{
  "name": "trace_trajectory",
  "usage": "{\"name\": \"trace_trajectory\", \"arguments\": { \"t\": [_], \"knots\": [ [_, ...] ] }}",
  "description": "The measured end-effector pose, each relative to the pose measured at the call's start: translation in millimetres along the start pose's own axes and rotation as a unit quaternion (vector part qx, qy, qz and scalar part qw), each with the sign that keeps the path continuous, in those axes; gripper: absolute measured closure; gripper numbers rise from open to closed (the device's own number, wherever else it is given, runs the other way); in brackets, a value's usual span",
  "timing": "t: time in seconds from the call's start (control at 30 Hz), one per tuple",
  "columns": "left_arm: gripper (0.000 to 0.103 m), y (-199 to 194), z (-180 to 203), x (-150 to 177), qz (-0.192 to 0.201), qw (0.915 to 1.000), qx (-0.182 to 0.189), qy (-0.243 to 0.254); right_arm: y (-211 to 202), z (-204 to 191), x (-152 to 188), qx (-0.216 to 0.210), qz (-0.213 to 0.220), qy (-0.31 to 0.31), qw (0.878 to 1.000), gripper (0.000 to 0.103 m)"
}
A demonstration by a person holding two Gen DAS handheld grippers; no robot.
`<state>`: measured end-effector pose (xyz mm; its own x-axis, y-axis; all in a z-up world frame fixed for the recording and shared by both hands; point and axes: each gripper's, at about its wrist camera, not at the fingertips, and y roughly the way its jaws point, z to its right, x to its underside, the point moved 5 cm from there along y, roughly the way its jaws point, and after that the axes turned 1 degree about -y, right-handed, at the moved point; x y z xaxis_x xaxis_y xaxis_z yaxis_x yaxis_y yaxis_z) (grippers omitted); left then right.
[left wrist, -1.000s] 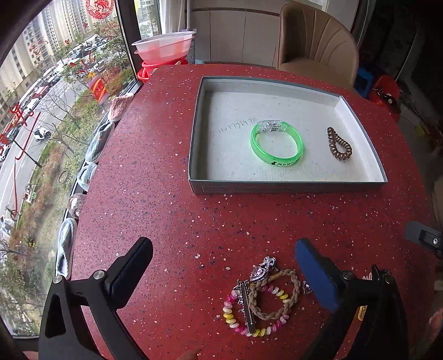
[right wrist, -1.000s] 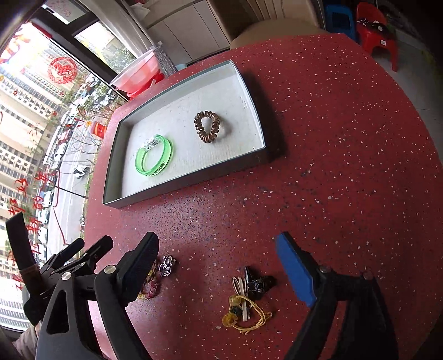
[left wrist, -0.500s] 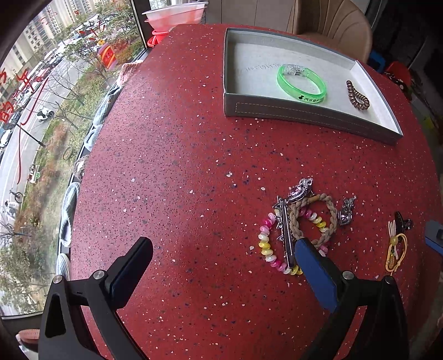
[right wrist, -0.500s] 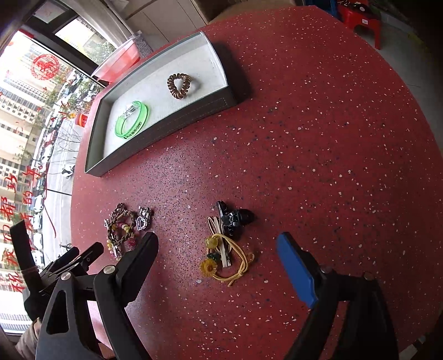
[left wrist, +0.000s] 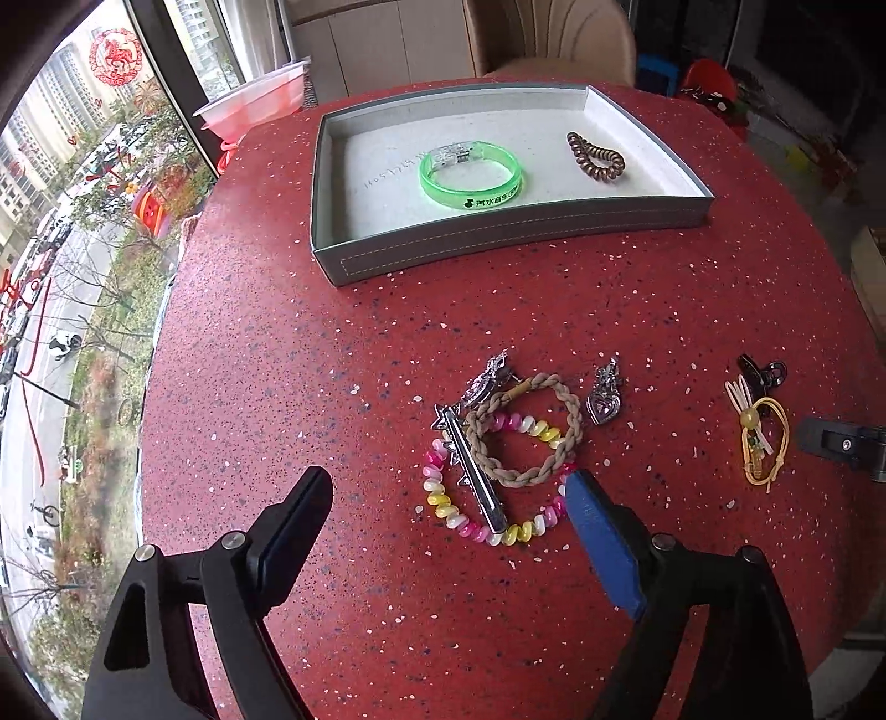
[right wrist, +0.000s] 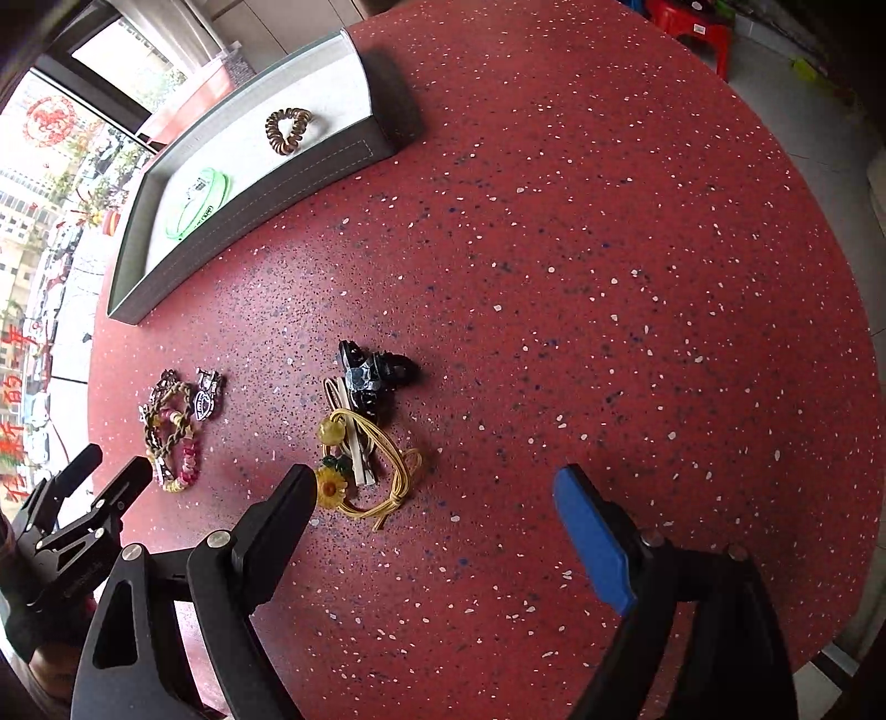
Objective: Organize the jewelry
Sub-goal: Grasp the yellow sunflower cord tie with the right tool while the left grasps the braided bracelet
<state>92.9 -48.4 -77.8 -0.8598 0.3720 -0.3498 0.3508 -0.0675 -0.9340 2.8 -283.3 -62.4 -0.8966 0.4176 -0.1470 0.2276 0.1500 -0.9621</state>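
A grey tray (left wrist: 498,241) (right wrist: 266,188) on the red table holds a green bangle (left wrist: 470,174) (right wrist: 199,202) and a brown coil hair tie (left wrist: 595,158) (right wrist: 288,130). In front of my open, empty left gripper (left wrist: 448,501) lie a braided rope bracelet (left wrist: 523,429), a pink-yellow bead bracelet (left wrist: 443,498), a silver hair clip (left wrist: 476,471) and a heart charm (left wrist: 603,401). My right gripper (right wrist: 437,493) is open and empty, with a yellow cord hair tie with a sunflower (right wrist: 365,471) and a black clip (right wrist: 371,376) just ahead of its left finger.
The red speckled table (left wrist: 277,360) curves off at the left by a window and at the right. A pink basin (left wrist: 249,108) and a beige chair (left wrist: 554,39) stand beyond the tray. The left gripper's body (right wrist: 72,526) shows in the right wrist view.
Both grippers have pulled back from the tray and come down toward the loose jewelry. The yellow hair tie pile now lies close to the right gripper's left finger.
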Motion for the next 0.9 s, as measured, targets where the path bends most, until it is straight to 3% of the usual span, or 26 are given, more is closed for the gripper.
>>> {"name": "trace_trajectory", "arguments": {
  "t": [0.17, 0.43, 0.57, 0.6, 0.67, 0.73, 0.83, 0.9],
  "knots": [
    [0.012, -1, 17, -4, 0.002, 0.9995, 0.016, 0.026, 3, -4, -2, 0.006, 0.001, -0.013, 1.000, 0.018],
    [0.034, 8, 39, -7, -0.005, 0.9977, 0.036, 0.057, 12, -14, -6, 0.014, -0.004, -0.039, 0.999, 0.042],
    [0.037, 12, 46, -7, -0.013, 0.9969, 0.044, 0.064, 18, -23, -9, 0.023, -0.008, -0.062, 0.998, 0.050],
    [0.045, 13, 47, -6, -0.017, 0.9967, 0.046, 0.065, 19, -26, -10, 0.026, -0.008, -0.068, 0.997, 0.053],
    [0.048, 17, 47, -6, -0.027, 0.9964, 0.050, 0.062, 20, -31, -11, 0.029, -0.004, -0.078, 0.997, 0.058],
    [0.057, 18, 46, -6, -0.028, 0.9966, 0.052, 0.058, 22, -37, -14, 0.027, -0.003, -0.085, 0.996, 0.067],
    [0.061, 17, 44, -7, -0.027, 0.9967, 0.056, 0.052, 24, -44, -16, 0.023, -0.002, -0.092, 0.996, 0.083],
    [0.077, 15, 44, -8, -0.025, 0.9961, 0.067, 0.052, 27, -48, -18, 0.022, -0.005, -0.096, 0.995, 0.094]
  ]
}}
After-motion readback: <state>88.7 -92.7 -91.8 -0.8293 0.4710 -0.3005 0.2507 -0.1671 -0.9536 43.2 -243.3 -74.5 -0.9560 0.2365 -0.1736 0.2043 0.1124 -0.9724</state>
